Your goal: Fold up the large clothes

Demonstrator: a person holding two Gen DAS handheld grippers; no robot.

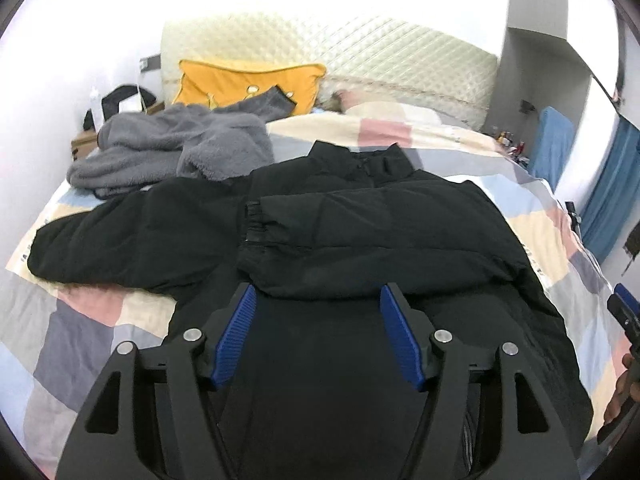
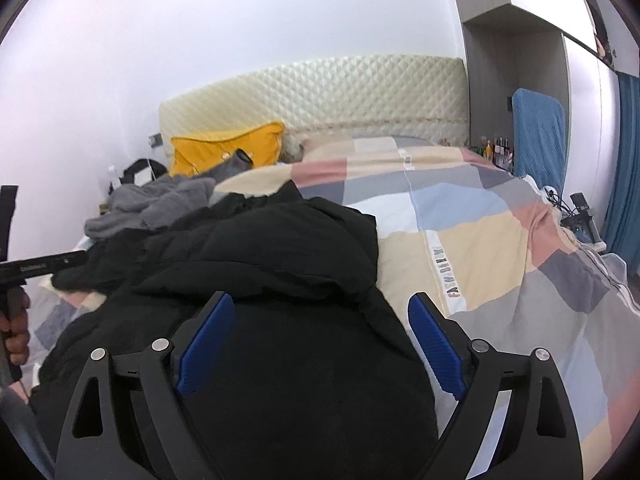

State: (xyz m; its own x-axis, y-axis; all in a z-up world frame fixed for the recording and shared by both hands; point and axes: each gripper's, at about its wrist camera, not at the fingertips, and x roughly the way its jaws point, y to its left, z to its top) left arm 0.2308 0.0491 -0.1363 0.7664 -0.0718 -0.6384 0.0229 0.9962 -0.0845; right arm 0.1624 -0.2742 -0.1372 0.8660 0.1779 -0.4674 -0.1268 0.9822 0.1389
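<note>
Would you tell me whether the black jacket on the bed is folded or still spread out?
Partly folded: on the jacket one sleeve lies across the chest, the other sleeve stretches out sideways.

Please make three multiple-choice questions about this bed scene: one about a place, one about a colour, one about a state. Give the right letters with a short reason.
1. Where does the grey fleece garment lie, seen from the left wrist camera?
A. left of the black jacket, toward the headboard
B. on the floor
C. on top of the blue chair

2. What colour is the cushion at the headboard?
A. red
B. yellow
C. green

3. How does the left gripper stand?
A. shut on the jacket
B. shut on the cushion
C. open, with nothing pressed between its pads

Answers: 1 A, it sits on the checked quilt beside the jacket's outstretched sleeve; 2 B, plainly yellow in both views; 3 C, the blue pads stand apart above the jacket.
</note>
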